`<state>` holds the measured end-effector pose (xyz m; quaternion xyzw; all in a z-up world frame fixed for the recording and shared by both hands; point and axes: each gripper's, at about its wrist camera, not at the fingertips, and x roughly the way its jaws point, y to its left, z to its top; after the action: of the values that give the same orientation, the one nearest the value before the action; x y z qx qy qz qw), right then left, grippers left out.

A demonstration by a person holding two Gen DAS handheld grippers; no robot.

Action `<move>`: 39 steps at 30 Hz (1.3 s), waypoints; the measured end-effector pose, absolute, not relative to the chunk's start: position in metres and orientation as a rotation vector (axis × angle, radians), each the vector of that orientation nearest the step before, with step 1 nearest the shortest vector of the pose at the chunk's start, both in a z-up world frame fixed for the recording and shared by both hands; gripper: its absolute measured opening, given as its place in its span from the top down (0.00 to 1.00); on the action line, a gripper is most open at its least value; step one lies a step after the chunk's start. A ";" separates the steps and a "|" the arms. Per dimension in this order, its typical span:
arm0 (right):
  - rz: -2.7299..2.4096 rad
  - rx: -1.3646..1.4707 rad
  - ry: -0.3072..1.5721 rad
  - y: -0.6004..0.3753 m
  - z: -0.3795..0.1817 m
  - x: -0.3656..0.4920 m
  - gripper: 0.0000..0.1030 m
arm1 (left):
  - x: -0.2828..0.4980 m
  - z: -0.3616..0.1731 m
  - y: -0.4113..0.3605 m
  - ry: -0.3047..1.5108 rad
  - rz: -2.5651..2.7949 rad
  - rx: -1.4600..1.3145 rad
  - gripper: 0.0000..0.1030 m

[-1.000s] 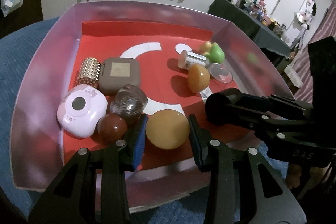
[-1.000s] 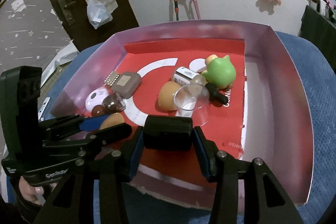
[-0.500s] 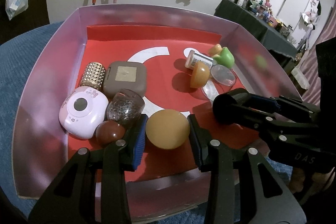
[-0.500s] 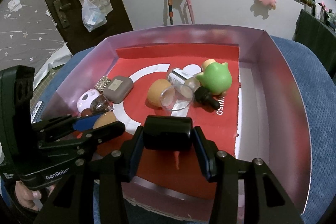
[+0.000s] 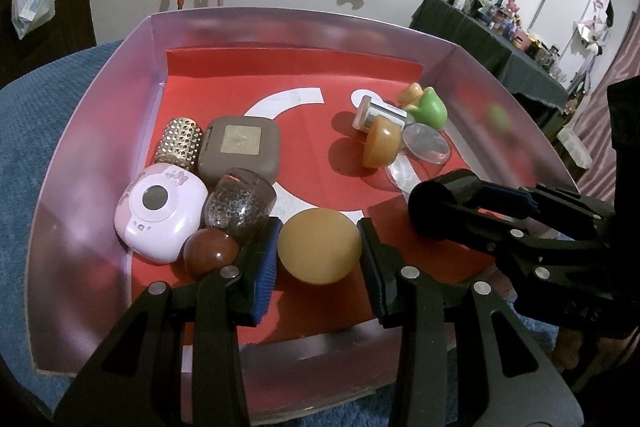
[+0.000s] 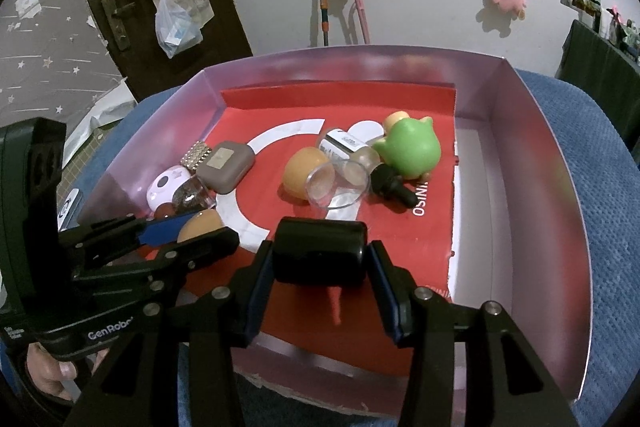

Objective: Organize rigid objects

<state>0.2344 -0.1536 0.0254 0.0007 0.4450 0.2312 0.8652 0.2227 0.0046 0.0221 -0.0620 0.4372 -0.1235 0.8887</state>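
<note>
A pink-walled box (image 5: pixel 280 17) (image 6: pixel 360 53) with a red floor holds the objects. My left gripper (image 5: pixel 319 247) is shut on a tan ball (image 5: pixel 319 251) just above the box's near floor. In the right wrist view the same ball (image 6: pixel 200 225) shows at the left. My right gripper (image 6: pixel 320 259) is shut on a black cylinder (image 6: pixel 320 257), held end to end over the near red floor. From the left wrist that cylinder (image 5: pixel 436 205) shows to the right of the ball.
By the left wall lie a pink round device (image 5: pixel 160 211), a brown square case (image 5: pixel 240 147), a gold perforated roller (image 5: pixel 180 143), a glitter dome (image 5: pixel 240 207) and a dark red ball (image 5: pixel 210 257). Farther right lie an orange half-shell (image 6: pixel 302 169), a clear cup (image 6: pixel 336 183), a small bottle (image 6: pixel 346 145), a black dropper (image 6: pixel 390 185) and a green toy (image 6: pixel 412 151). A hand (image 6: pixel 48 373) holds the left gripper.
Both grips hold and neither hand has shifted noticeably. In the right wrist view the clear cup has rolled slightly left toward the orange half-shell, uncovering the black dropper.
</note>
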 end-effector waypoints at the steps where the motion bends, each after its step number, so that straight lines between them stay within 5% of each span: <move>1: 0.486 0.003 0.932 -0.154 0.025 0.233 0.52 | 0.222 0.022 0.005 0.909 -0.255 -0.125 0.65; 15: 0.487 0.034 0.884 -0.163 0.042 0.214 0.29 | 0.198 0.042 0.009 0.854 -0.251 -0.129 0.27; 19: 0.494 0.049 0.856 -0.165 0.052 0.204 0.27 | 0.185 0.050 0.009 0.827 -0.235 -0.116 0.27; 29: 0.495 0.089 0.746 -0.170 0.073 0.175 0.03 | 0.155 0.059 0.022 0.769 -0.165 -0.103 0.18; 39: 0.366 0.053 0.650 -0.171 0.072 0.150 0.00 | 0.133 0.064 0.027 0.692 -0.070 -0.086 0.08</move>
<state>0.1505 -0.1712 0.0723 0.0257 0.3175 0.1789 0.9309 0.1331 0.0270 0.0636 -0.0422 0.3387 -0.0343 0.9393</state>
